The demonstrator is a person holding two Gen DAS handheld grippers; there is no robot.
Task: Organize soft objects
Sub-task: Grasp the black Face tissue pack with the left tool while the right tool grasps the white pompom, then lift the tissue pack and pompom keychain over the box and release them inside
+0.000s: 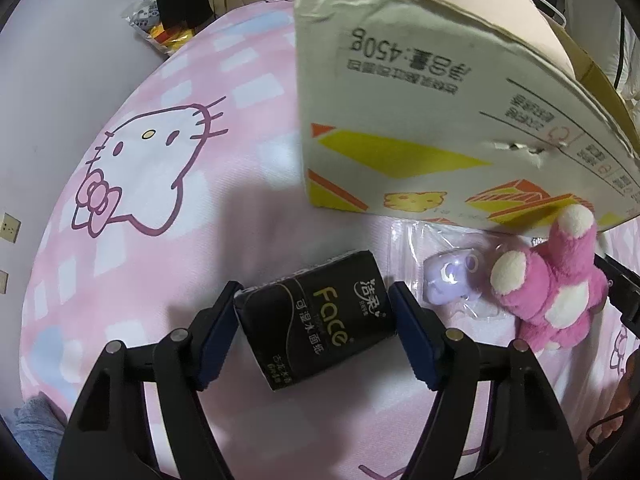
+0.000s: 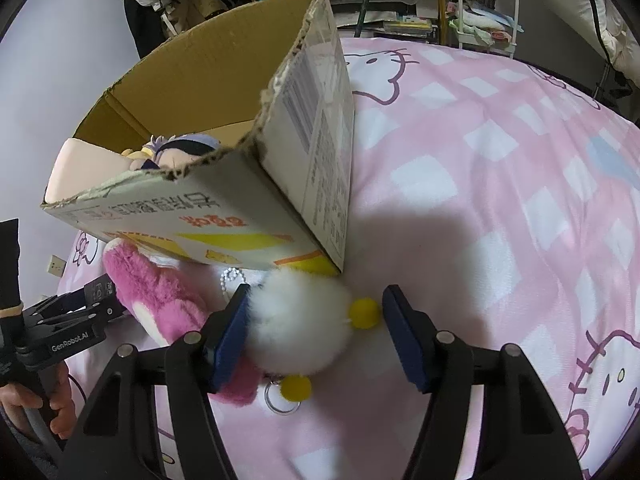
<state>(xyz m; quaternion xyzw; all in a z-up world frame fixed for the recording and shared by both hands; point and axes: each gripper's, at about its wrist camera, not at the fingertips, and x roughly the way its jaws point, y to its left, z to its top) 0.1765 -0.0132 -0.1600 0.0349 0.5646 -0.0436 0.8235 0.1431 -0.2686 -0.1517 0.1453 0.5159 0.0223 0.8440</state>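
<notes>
A black tissue pack lies on the pink bed between the fingers of my left gripper, which touch its sides. My right gripper is open around a white fluffy pompom keychain with yellow balls; the left pad touches it, the right pad stands apart. A pink plush bear and a purple toy in a clear bag lie by the cardboard box. The box holds a beige cushion and a doll.
The bed has a pink Hello Kitty cover. A grey wall is at the left, with snack packets at the far edge. Shelves and a white rack stand beyond the bed. The left gripper and hand show in the right wrist view.
</notes>
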